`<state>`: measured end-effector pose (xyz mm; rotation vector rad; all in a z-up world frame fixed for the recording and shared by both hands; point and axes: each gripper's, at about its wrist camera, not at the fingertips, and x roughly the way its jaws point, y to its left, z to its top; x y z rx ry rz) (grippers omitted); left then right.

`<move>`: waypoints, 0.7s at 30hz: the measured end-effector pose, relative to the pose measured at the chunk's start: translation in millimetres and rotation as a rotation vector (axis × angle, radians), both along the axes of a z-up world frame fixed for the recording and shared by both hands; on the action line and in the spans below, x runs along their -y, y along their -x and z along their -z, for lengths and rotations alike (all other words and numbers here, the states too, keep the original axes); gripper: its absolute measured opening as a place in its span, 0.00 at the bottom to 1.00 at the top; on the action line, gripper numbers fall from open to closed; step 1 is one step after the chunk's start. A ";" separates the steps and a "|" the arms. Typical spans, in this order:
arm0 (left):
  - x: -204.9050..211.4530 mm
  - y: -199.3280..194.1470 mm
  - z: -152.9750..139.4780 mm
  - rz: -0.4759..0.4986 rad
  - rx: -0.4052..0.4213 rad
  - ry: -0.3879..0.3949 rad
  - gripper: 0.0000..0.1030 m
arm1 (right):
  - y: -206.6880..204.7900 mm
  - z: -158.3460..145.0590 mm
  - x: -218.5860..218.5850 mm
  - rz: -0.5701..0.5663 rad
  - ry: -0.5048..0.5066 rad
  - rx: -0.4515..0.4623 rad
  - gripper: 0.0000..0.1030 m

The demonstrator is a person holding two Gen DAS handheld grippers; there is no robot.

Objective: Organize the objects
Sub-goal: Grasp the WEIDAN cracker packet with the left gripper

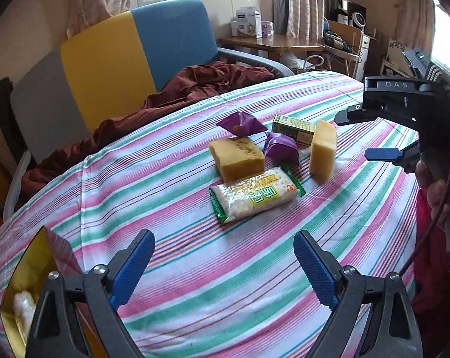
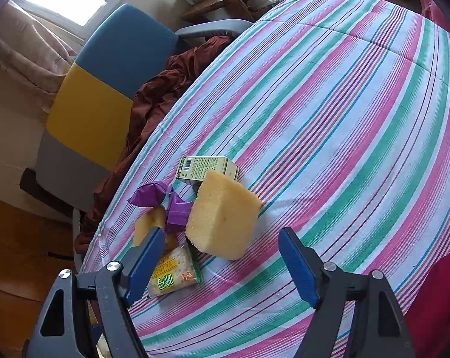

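On the striped tablecloth [image 1: 195,268] lies a cluster of things. It holds a cracker packet [image 1: 256,198], a yellow sponge lying flat [image 1: 236,156], a second sponge standing on edge [image 1: 323,152], two purple wrappers [image 1: 241,123] [image 1: 280,149] and a green box [image 1: 293,126]. My left gripper [image 1: 223,247] is open and empty, a short way in front of the packet. My right gripper [image 1: 356,135] is open to the right of the upright sponge, apart from it. In the right wrist view the right gripper [image 2: 222,238] is open, with the upright sponge [image 2: 225,217] just ahead and the packet [image 2: 174,277] by its left finger.
A yellow open container [image 1: 25,268] with a white packet inside sits at the lower left by my left gripper. Beyond the table's far edge stand a blue, yellow and grey chair [image 1: 120,59] with red-brown cloth [image 1: 195,86], and a wooden desk [image 1: 272,43]. A hand [image 1: 433,191] holds the right gripper.
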<state>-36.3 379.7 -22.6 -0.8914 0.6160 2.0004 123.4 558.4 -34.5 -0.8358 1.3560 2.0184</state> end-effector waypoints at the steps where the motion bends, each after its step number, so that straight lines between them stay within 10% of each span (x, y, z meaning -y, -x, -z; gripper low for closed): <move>1: -7.5 1.1 2.7 0.026 -0.008 0.011 0.92 | -0.1 -0.1 -0.2 -0.001 0.003 -0.006 0.78; 21: -99.1 39.0 49.5 0.253 0.057 0.073 0.92 | -1.3 4.7 -6.3 -0.009 0.067 -0.069 0.78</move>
